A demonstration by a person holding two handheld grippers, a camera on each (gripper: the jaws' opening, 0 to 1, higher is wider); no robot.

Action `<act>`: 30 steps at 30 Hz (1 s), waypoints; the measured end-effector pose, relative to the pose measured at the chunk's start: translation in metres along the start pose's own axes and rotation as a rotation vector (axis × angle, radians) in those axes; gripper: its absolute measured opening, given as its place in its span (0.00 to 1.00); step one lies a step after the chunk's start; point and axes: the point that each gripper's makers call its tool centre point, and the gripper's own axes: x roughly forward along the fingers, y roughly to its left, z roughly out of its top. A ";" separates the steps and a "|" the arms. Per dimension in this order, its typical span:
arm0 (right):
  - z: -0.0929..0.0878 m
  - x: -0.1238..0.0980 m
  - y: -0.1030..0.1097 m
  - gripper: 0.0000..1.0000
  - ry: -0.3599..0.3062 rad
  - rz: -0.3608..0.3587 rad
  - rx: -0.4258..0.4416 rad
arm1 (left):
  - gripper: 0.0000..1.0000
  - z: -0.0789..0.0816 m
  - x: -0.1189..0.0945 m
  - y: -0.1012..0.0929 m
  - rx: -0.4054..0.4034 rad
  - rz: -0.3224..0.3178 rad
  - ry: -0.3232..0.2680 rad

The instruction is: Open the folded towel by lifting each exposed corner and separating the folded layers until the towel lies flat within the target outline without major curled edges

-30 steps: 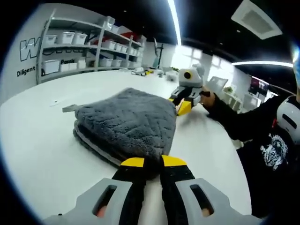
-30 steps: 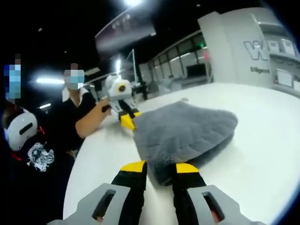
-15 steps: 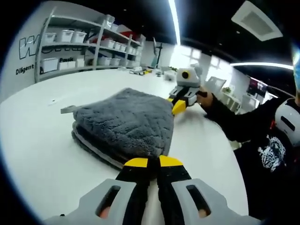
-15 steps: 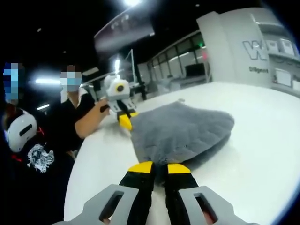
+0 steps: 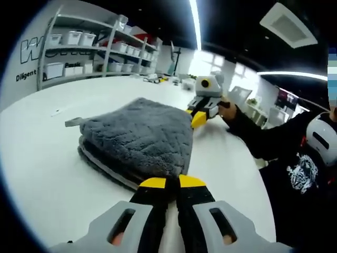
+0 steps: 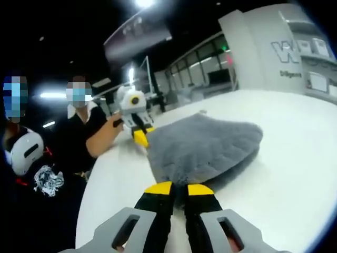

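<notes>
A: Item one, the towel (image 5: 142, 138)?

B: Grey, plush, folded in layers, lying on the white table (image 5: 47, 174). A small tab sticks out at its far side in the left gripper view.

A: Left gripper (image 5: 168, 182)?

B: Yellow-tipped jaws pinched together on the near corner of the towel. In the right gripper view it sits at the far corner (image 6: 140, 136), held by a person's hand (image 6: 115, 124).

A: Right gripper (image 6: 174, 188)?

B: Jaws likewise closed on the near corner of the towel (image 6: 202, 145). In the left gripper view it appears at the far corner (image 5: 198, 119).

A: Surroundings?

B: Shelving (image 5: 89, 50) with white bins along the wall, a ceiling light strip (image 5: 195, 23). Two people in dark clothing (image 6: 79, 137) stand beside the table.
</notes>
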 end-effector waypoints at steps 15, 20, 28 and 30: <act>-0.008 -0.001 0.011 0.78 0.031 0.024 -0.074 | 0.70 -0.001 -0.017 -0.001 0.154 0.014 -0.025; -0.003 -0.004 0.002 1.00 0.015 -0.031 -0.088 | 1.00 0.003 -0.021 0.023 0.146 0.154 -0.035; 0.022 -0.017 -0.013 1.00 -0.084 -0.112 -0.059 | 1.00 0.023 -0.030 0.034 0.096 0.219 -0.123; 0.030 -0.021 -0.017 1.00 -0.099 -0.140 -0.072 | 1.00 0.038 -0.035 0.043 0.106 0.278 -0.184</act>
